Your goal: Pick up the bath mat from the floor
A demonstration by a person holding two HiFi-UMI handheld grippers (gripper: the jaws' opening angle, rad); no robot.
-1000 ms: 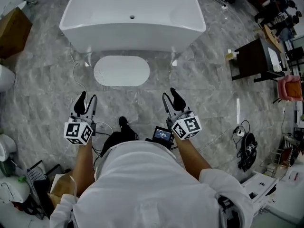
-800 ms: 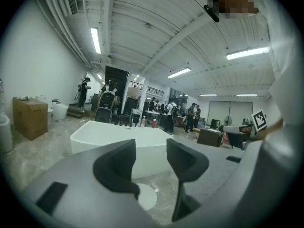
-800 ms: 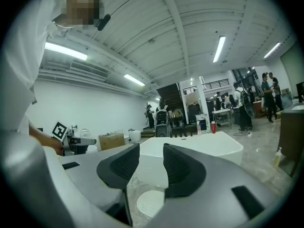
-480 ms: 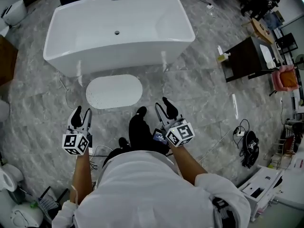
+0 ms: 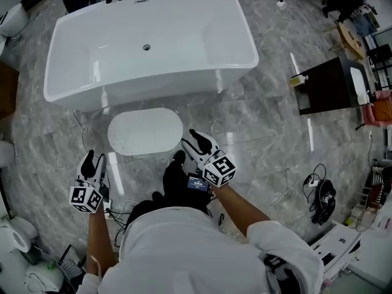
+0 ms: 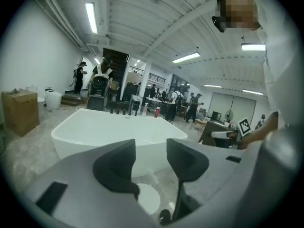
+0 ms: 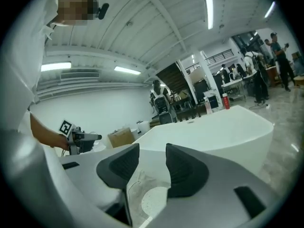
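The white oval bath mat (image 5: 145,131) lies flat on the grey marble floor, just in front of the white bathtub (image 5: 150,45). My left gripper (image 5: 93,162) hangs open at the mat's near left, with empty air between its jaws. Open too is my right gripper (image 5: 197,141), just off the mat's near right edge, holding nothing. In the left gripper view the mat (image 6: 148,199) shows low between the jaws, under the tub (image 6: 114,132). The right gripper view catches the mat (image 7: 156,197) below its jaws, the tub (image 7: 223,127) behind.
The person's black shoe (image 5: 176,173) stands on the floor right below the mat. A dark side table (image 5: 331,84) stands at the right. Cables and a black bag (image 5: 321,196) lie at the lower right. White fixtures and a brown box edge the left side.
The view has shifted forward, closer to the tub and mat. Both grippers have come nearer the mat; the right one now sits by its near right edge. The jaws keep the same gap.
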